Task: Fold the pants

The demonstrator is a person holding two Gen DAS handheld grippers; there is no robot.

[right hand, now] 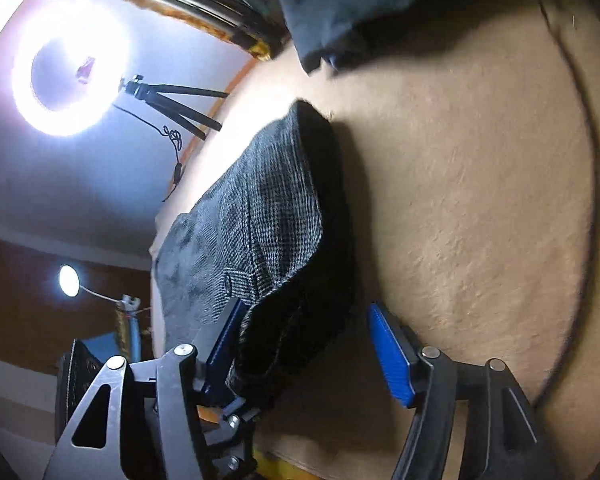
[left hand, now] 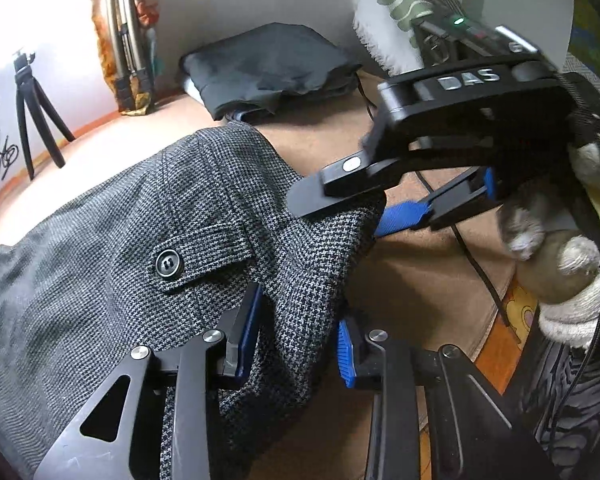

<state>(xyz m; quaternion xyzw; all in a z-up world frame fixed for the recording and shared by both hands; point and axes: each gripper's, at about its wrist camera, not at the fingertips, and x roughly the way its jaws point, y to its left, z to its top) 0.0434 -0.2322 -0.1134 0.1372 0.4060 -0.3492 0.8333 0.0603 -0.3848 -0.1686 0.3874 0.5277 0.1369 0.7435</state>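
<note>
Lying across a tan plush surface (right hand: 480,200), which could be a bed or a mat: grey houndstooth pants (left hand: 148,240), folded over, with a buttoned back-pocket flap (left hand: 204,258) facing up and a black button (left hand: 168,264) fastening it. Resting further back on the same surface, well apart from the pants: a folded dark garment (left hand: 268,64). Leaning against the pale wall behind: a folded metal tripod (left hand: 126,32) in a patterned wrap; standing near it, a small black tripod (left hand: 32,96), and glowing above in the right wrist view, a ring light (right hand: 68,68).

Straddling the near folded edge of the pants: the left tongs (left hand: 296,340), blue pads set narrowly with a ridge of cloth between them, pressing looking likely but not certain. Reaching in at the upper corner of the pants: the right tongs (right hand: 300,344), held by a white-gloved hand (left hand: 572,264), standing wide, one pad touching the fabric edge, the other clear of it over bare plush. Trailing across the surface: a thin black cable (left hand: 472,256).
</note>
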